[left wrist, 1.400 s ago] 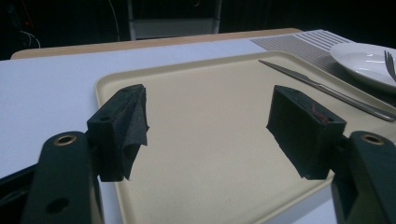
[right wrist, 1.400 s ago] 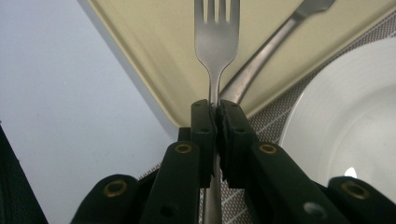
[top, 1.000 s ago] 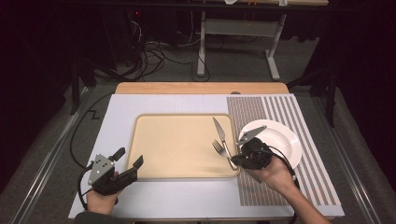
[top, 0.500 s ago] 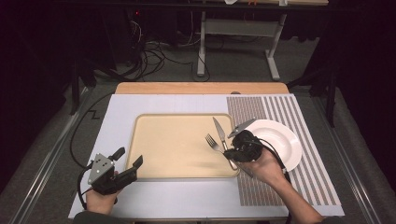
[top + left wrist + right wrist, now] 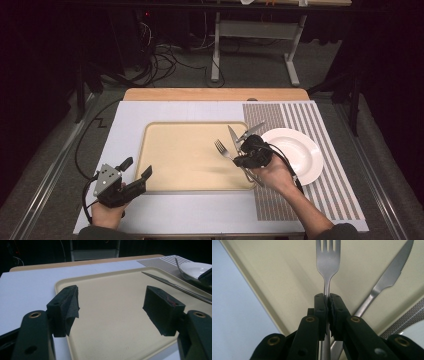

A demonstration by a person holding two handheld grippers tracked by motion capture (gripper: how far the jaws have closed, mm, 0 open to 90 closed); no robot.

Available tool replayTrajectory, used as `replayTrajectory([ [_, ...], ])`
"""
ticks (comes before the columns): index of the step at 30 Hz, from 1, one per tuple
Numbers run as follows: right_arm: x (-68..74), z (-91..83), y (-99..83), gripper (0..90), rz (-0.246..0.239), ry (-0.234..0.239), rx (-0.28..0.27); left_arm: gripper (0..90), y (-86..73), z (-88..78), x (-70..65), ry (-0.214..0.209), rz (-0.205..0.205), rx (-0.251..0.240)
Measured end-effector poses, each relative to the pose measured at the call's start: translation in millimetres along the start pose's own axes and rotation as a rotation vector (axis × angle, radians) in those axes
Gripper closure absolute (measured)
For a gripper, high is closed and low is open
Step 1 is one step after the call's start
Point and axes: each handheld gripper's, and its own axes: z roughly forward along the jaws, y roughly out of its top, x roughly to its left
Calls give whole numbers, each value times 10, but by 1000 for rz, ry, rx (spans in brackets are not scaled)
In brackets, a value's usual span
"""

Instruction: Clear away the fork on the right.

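A steel fork point(image 5: 328, 260) sticks out of my right gripper point(image 5: 328, 300), whose jaws are shut on its handle. Seen from above, that gripper point(image 5: 239, 159) holds the fork point(image 5: 220, 147) over the right part of the beige tray point(image 5: 165, 135), tines pointing left and away. A table knife point(image 5: 232, 136) lies on the tray just beyond it, and shows as the knife point(image 5: 390, 275) to the right of the fork. My left gripper point(image 5: 136, 168) rests at the tray's near left corner. Its jaws point(image 5: 117, 305) stand open with nothing between them.
A white plate point(image 5: 295, 152) sits on a striped mat point(image 5: 325, 120) right of the tray. Another piece of cutlery point(image 5: 253, 130) lies by the plate's left rim. The tray rests on a white sheet point(image 5: 125, 120) over a wooden table. Dark floor and cables lie behind.
My right gripper has carried the fork leftward from the plate's edge to over the tray. The left gripper has stayed where it was.
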Motion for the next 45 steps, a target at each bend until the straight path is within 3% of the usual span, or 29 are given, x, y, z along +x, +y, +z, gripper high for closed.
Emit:
replayTrajectory([
  [18,-19,275,136,861,95,1,16,291,-3,0,0,-2,-1,2],
  [21,-28,306,145,861,78,1,14,291,-3,0,2,-2,-2,2],
  [26,-36,373,156,861,109,0,26,290,-4,1,1,-4,-3,3],
  [27,-58,387,158,860,92,3,18,290,-4,2,2,-5,-4,3],
  [34,-104,508,162,859,141,10,21,289,-5,1,0,-7,-4,4],
  [39,-90,557,169,857,137,-7,28,289,-5,2,-4,-7,-1,5],
  [41,-70,582,177,852,121,-50,33,290,-5,1,-7,-8,1,7],
  [45,-66,609,174,847,103,-74,37,290,-5,1,-8,-8,1,6],
])
